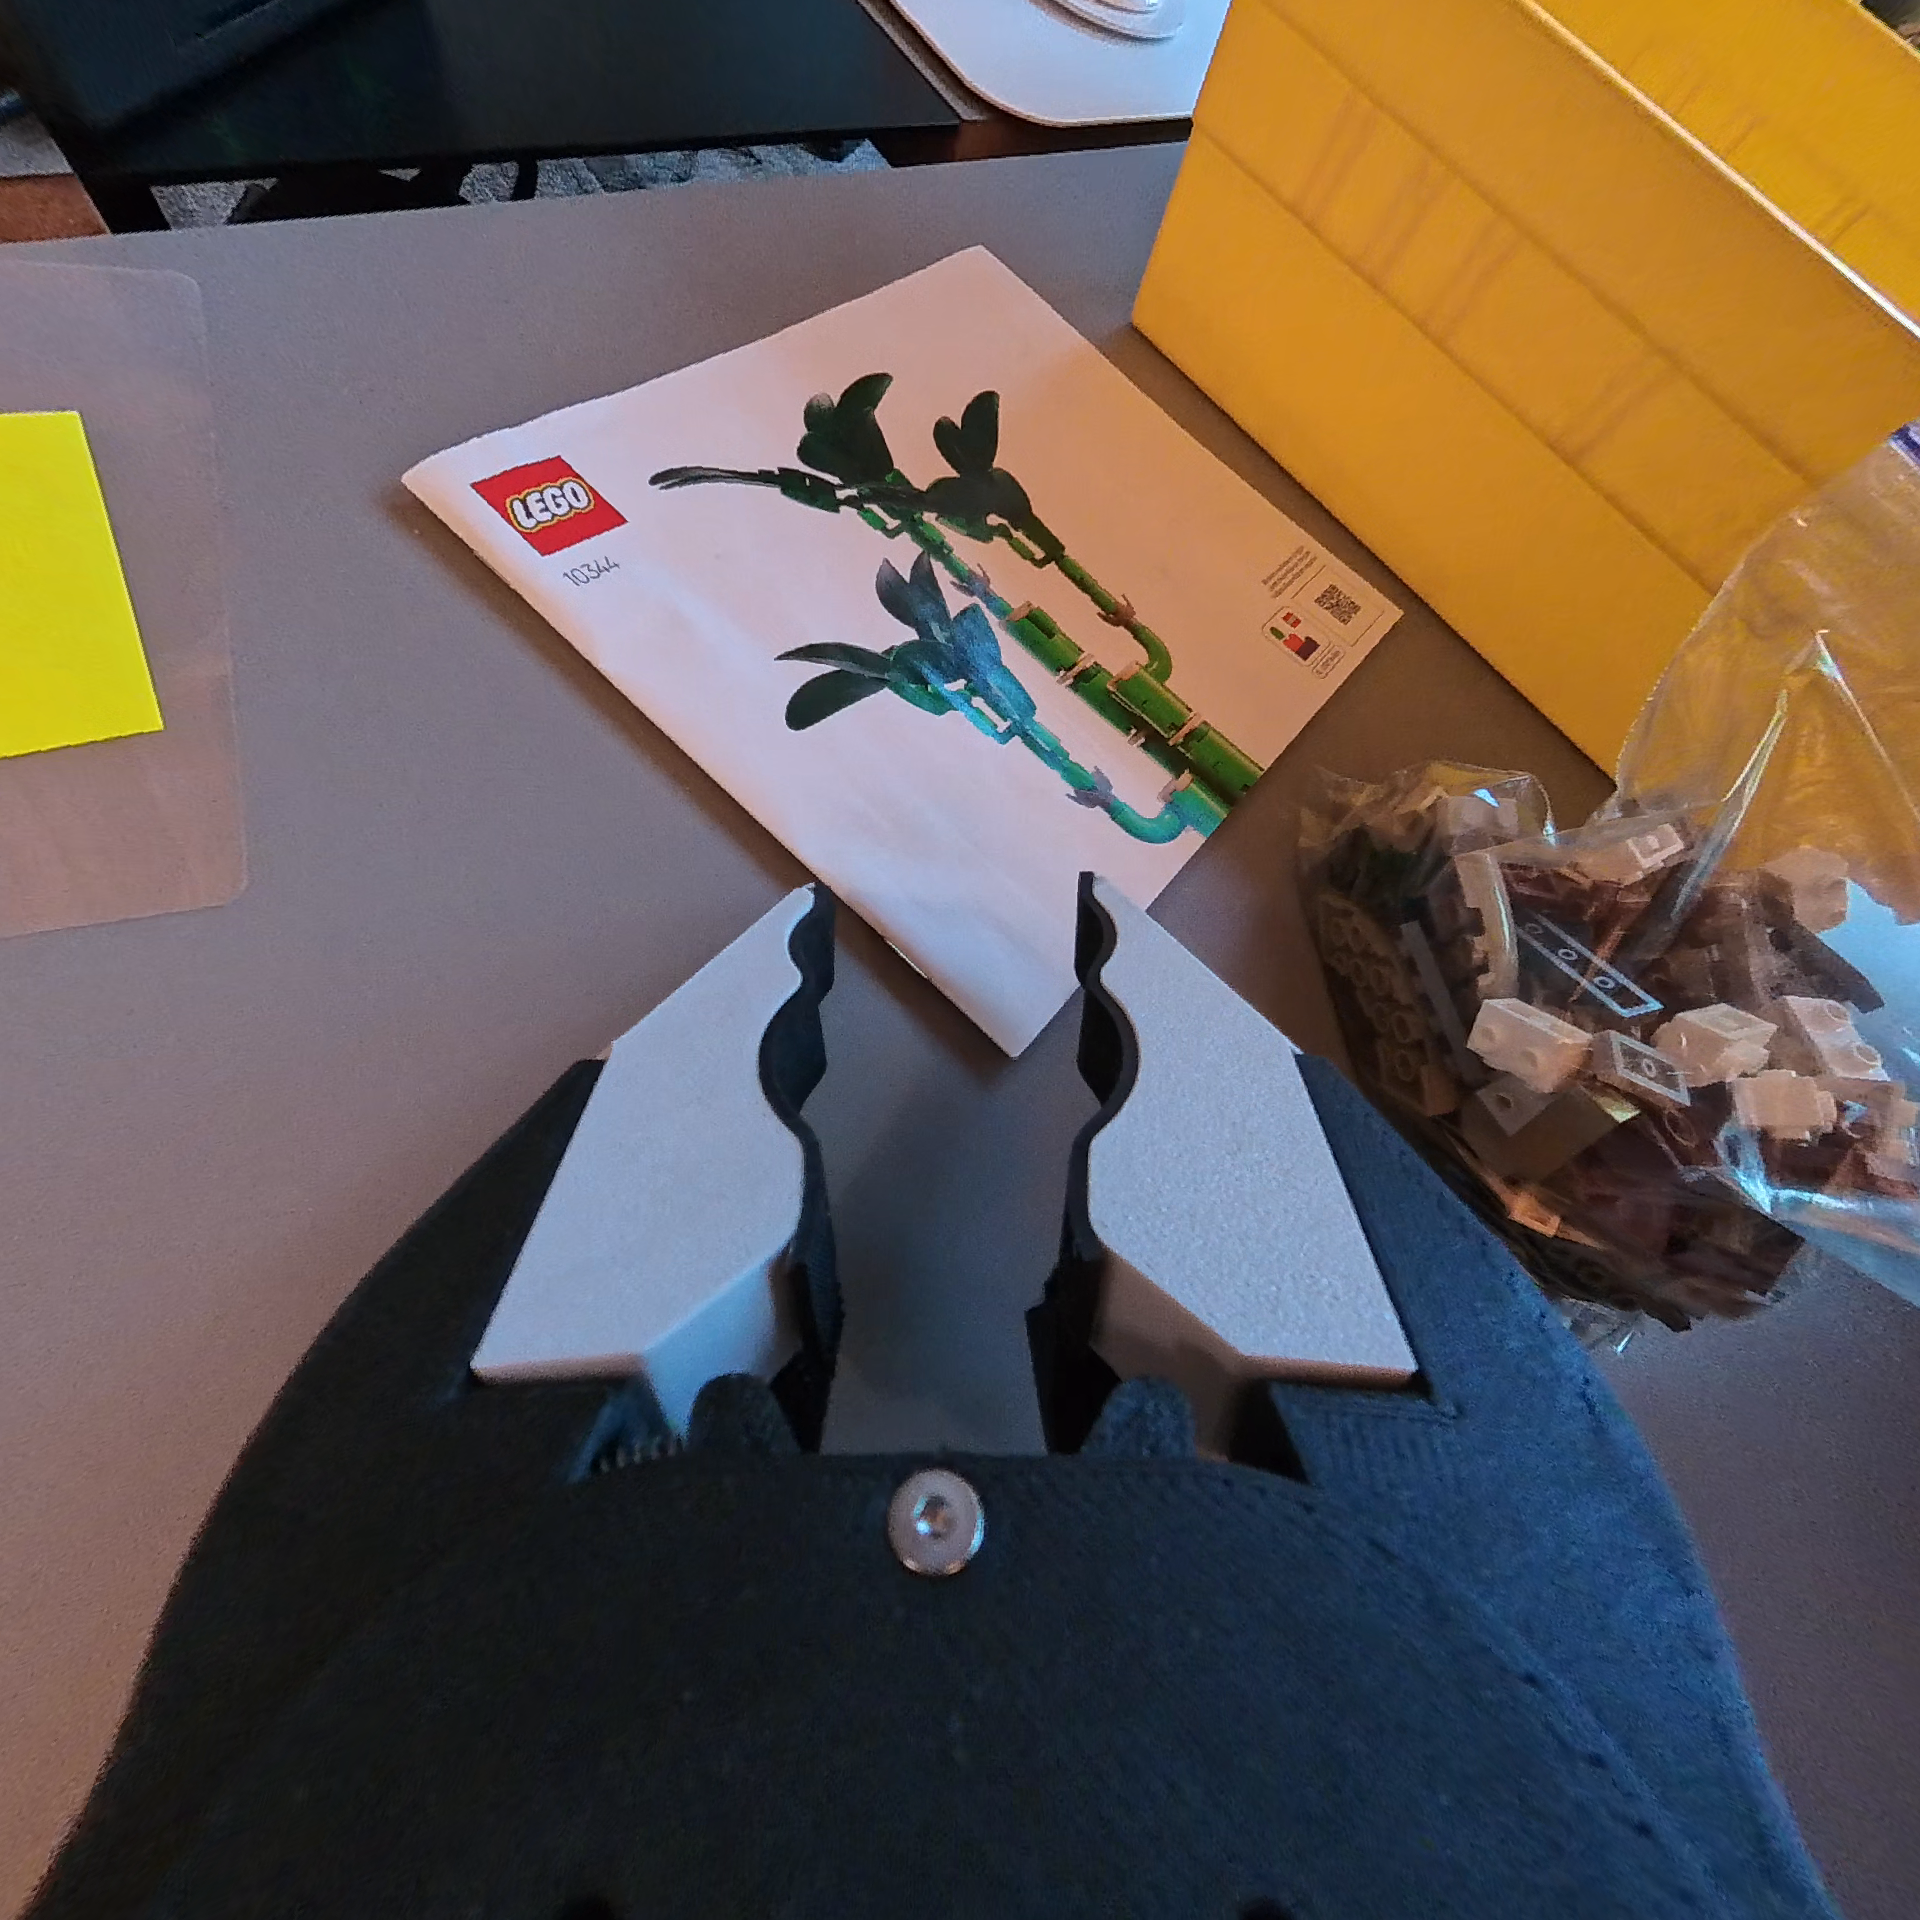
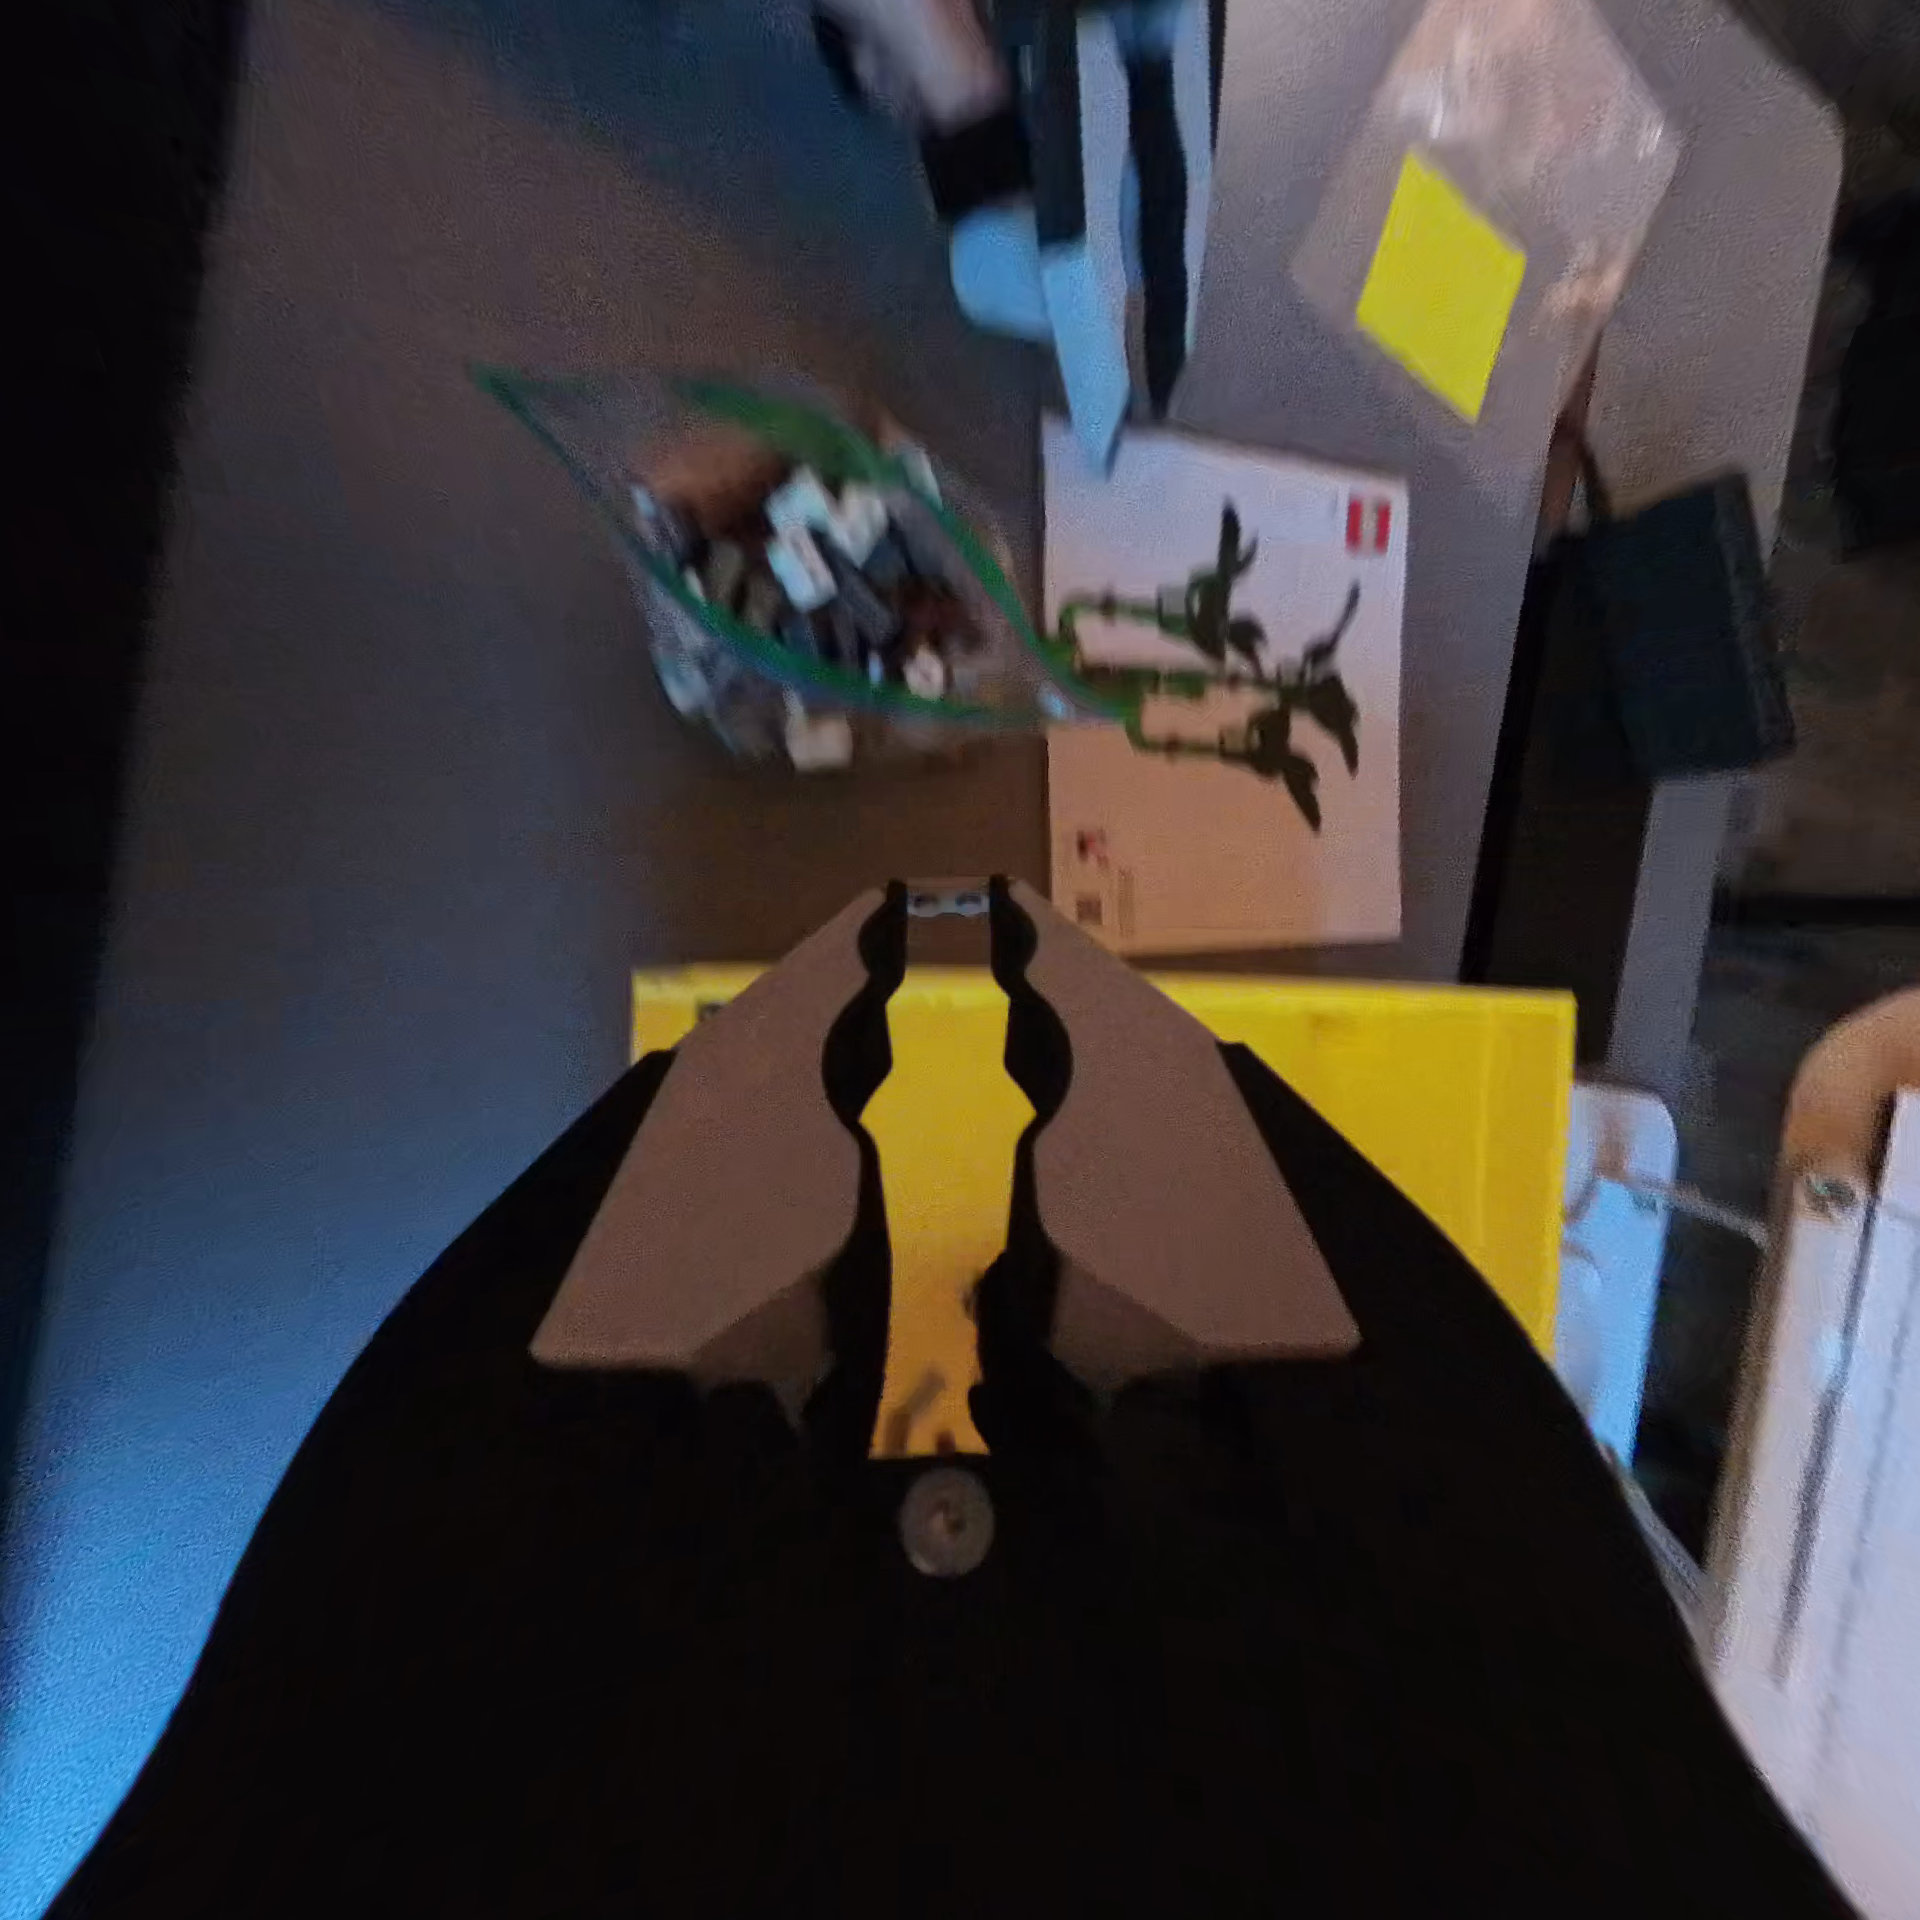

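The left gripper [image 1: 954, 914] hovered low over the grey tabletop [image 1: 436, 1039], its grey, black-lined fingers [image 1: 665, 1143] set well apart with nothing between them. Their tips lay just at the near corner of a white instruction booklet [image 1: 894, 644] printed with green plant stems, which lay flat on the tabletop toward 12 o'clock. At 2 o'clock from the fingers sat a clear plastic bag [image 1: 1621, 1049], crumpled and open at the top, filled with small toy bricks in brown, dark green, grey and white. Beyond it, at 1 o'clock, stood a large yellow cardboard box [image 1: 1475, 312], its side close to the booklet's far edge. At 9 o'clock lay a clear plastic sleeve [image 1: 125, 623] with a bright yellow sheet inside.

The right gripper [image 2: 945, 899] was held high above the yellow box [image 2: 1351, 1091], looking down. Its fingers [image 2: 727, 1143] stood narrowly apart and clamped a small pale flat piece [image 2: 943, 904] at the very tips; the blur made its kind hard to judge, perhaps a light grey brick plate. The bag of bricks [image 2: 810, 592] lay at 11 o'clock from those tips, the booklet [image 2: 1226, 831] at 1 o'clock, with the other gripper [image 2: 1127, 343] poised at the booklet's far edge.
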